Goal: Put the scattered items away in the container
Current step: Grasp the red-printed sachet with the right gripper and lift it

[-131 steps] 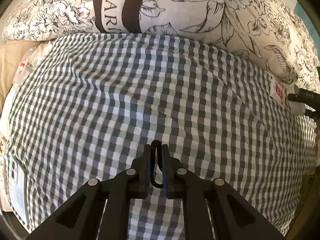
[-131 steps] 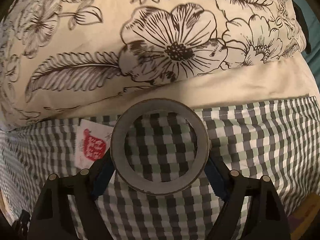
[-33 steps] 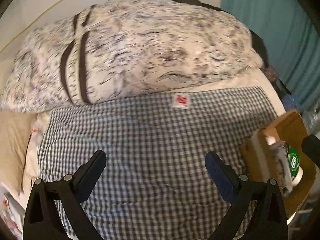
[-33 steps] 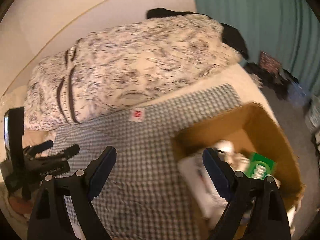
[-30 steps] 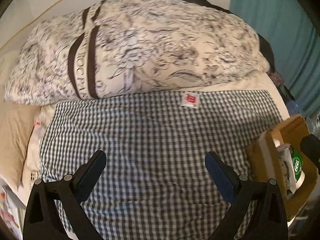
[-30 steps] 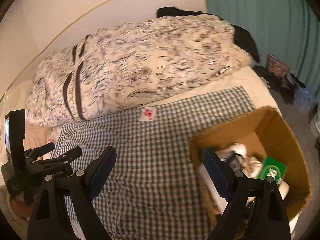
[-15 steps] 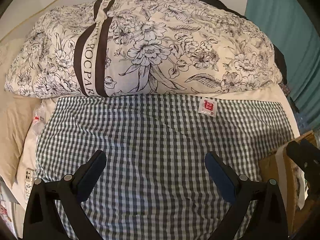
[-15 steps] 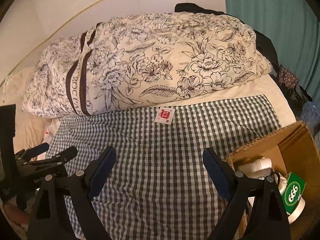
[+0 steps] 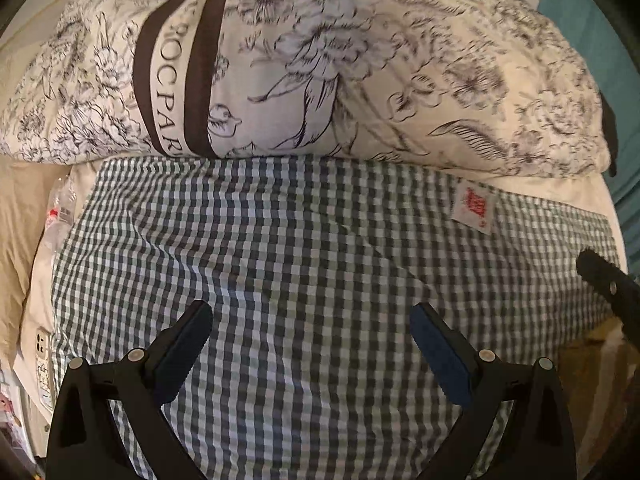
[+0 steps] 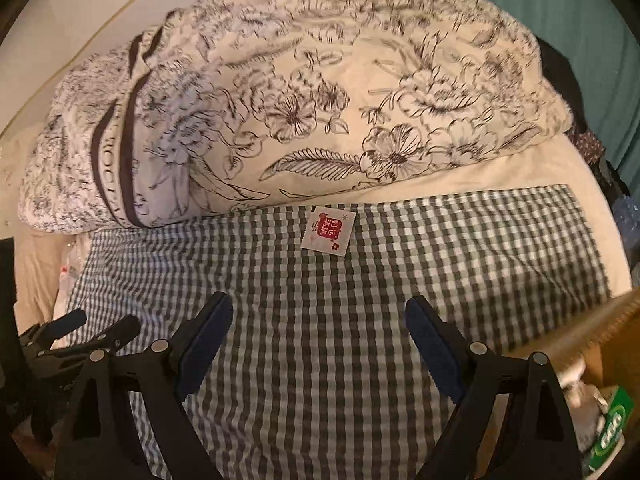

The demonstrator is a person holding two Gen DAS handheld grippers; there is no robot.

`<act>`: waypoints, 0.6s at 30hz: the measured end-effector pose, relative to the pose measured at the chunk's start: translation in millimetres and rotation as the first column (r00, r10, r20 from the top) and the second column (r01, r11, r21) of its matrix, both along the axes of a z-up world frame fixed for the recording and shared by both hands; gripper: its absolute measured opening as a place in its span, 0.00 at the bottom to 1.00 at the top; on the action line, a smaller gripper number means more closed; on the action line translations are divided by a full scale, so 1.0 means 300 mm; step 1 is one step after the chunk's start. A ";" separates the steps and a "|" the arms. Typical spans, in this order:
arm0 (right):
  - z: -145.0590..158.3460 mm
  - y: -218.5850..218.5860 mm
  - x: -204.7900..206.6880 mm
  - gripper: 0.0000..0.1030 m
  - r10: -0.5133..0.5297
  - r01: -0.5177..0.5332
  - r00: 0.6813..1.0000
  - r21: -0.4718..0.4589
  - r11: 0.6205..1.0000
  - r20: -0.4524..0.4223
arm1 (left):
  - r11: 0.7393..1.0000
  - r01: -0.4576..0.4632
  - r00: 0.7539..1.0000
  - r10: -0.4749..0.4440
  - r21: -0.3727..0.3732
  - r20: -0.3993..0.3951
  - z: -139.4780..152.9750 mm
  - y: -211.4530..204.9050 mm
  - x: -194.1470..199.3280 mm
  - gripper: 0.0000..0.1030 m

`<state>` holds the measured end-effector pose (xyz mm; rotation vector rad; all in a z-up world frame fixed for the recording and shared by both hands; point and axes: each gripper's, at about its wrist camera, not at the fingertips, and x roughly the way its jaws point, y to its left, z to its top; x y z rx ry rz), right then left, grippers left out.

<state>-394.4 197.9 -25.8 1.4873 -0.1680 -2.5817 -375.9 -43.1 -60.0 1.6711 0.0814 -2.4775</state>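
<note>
A small white packet with a red print [image 10: 328, 230] lies on the checked cloth [image 10: 320, 340] near the pillow's foot; it also shows in the left wrist view [image 9: 474, 205]. The cardboard box [image 10: 612, 344] stands at the right edge, with a green-labelled item [image 10: 610, 426] and white things inside. My right gripper [image 10: 319, 322] is open and empty above the cloth, short of the packet. My left gripper [image 9: 311, 322] is open and empty over the cloth's middle. In the right wrist view the left gripper [image 10: 76, 336] shows at the far left.
A big floral pillow [image 9: 320, 60] lies along the back of the bed. A clear plastic wrapper [image 9: 60, 208] and a phone-like item [image 9: 42, 344] lie at the cloth's left edge. A teal curtain [image 10: 560, 12] and dark clothes are at the right.
Both grippers have swung left and lowered toward the bed; the box has slid toward the right edge of both views. Earlier the right gripper held a tape ring; now both are empty.
</note>
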 end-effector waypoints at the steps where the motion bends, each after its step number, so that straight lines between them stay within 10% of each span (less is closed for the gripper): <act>1: -0.021 -0.006 -0.030 0.86 0.000 0.000 1.000 0.000 1.000 0.008 | 1.000 -0.005 1.000 0.006 -0.003 0.008 -0.018 -0.007 -0.016 0.98; 18: -0.449 -0.090 -0.423 0.86 -0.078 0.074 0.990 0.039 0.996 0.115 | 0.995 -0.087 0.991 0.092 -0.055 0.102 -0.201 -0.126 -0.132 0.98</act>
